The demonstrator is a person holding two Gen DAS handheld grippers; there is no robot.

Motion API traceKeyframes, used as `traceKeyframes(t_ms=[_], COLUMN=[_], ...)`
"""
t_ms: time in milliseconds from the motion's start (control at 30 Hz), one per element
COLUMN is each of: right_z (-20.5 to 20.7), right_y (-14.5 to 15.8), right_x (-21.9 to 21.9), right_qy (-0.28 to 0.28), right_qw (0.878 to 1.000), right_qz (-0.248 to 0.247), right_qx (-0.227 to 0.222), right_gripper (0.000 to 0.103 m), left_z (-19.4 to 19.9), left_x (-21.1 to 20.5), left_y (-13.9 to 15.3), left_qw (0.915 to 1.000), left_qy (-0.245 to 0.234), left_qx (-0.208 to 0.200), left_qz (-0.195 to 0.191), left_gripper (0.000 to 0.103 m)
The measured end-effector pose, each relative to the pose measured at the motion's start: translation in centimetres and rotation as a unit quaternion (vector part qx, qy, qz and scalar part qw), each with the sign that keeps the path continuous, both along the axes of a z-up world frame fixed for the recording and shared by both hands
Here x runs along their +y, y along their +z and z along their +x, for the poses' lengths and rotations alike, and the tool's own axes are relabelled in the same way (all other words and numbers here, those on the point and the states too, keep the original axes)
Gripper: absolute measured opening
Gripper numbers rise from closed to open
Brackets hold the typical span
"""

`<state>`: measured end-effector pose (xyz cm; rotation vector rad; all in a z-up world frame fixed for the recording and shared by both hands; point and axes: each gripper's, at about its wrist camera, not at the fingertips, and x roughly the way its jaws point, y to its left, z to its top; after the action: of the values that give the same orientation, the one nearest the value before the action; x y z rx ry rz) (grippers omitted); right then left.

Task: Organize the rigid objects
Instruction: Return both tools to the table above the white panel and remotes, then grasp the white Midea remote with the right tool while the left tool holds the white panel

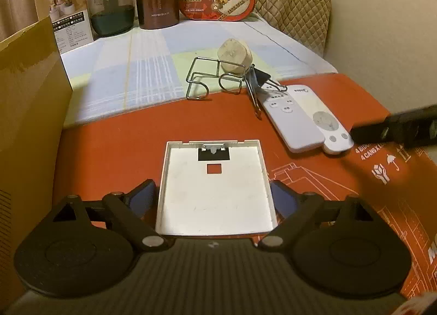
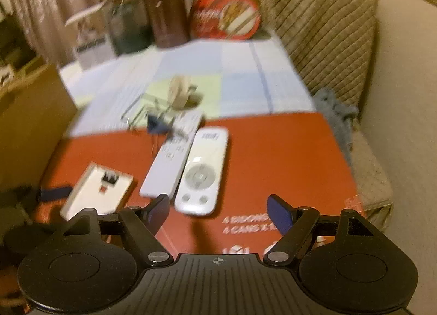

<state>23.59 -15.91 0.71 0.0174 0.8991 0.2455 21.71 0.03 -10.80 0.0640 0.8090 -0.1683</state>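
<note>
- While both grippers hang over the red cardboard sheet, the left gripper is the one lined up: its jaws stand wide on either side of the white tray, not visibly pressing it, so nothing's held yet.
- That tray's long axis runs straight away from the gripper, near the sheet's front edge.
- The right gripper is spread open and empty, with two white remotes lying side by side just ahead, lengthwise too.
- The left view shows a wire rack and binder clip crisply at the sheet's far edge; the right view blurs them.
</note>
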Motion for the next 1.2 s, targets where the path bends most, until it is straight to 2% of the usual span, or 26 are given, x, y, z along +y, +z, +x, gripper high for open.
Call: traceKeyframes(t_ms=[200,267,400,500,533,733,933,1100,1167,1200], right_z=[0.8,1.3,2.1,2.5,2.6,1.6,-2.5,-6.7,-7.5,-7.5], right_y=[-2.1,-2.6,-3.0,-3.1,-3.0,-2.6,-2.1,-2.0,-2.2,-2.2], right_x=[2.1,2.5,2.8,2.8,2.8,2.5,1.8,2.2,2.3,2.3], right_qy=[0.028,0.026,0.015,0.011,0.012,0.006,0.009,0.015,0.015,0.014], right_qw=[0.999,0.998,0.998,0.998,0.998,0.999,0.998,0.997,0.998,0.998], right_qz=[-0.035,-0.050,-0.063,-0.062,-0.062,-0.053,-0.045,-0.064,-0.060,-0.054], right_qx=[0.012,0.013,0.005,-0.003,-0.005,0.011,0.034,0.028,0.021,0.019], right_gripper=[0.074,0.063,0.060,0.048,0.038,0.037,0.037,0.038,0.040,0.045], left_z=[-0.1,-0.2,-0.2,-0.3,-0.4,-1.7,-4.9,-7.1,-7.6,-7.8], left_x=[0.6,0.8,0.9,0.9,0.8,0.4,0.2,0.3,0.2,0.1], left_y=[0.1,0.1,0.2,0.2,0.2,0.3,0.4,0.4,0.3,0.3], left_qw=[1.0000,1.0000,0.9999,0.9999,0.9999,1.0000,1.0000,1.0000,1.0000,0.9999], left_qy=[0.006,0.006,0.005,0.004,0.003,-0.001,0.000,-0.002,-0.005,-0.005], left_qx=[-0.001,-0.001,0.000,0.000,-0.001,0.006,0.006,0.003,-0.003,-0.006], left_qz=[-0.005,-0.008,-0.015,-0.012,-0.011,-0.005,0.003,0.004,0.006,0.007], left_gripper=[0.083,0.083,0.083,0.083,0.083,0.083,0.083,0.083,0.084,0.084])
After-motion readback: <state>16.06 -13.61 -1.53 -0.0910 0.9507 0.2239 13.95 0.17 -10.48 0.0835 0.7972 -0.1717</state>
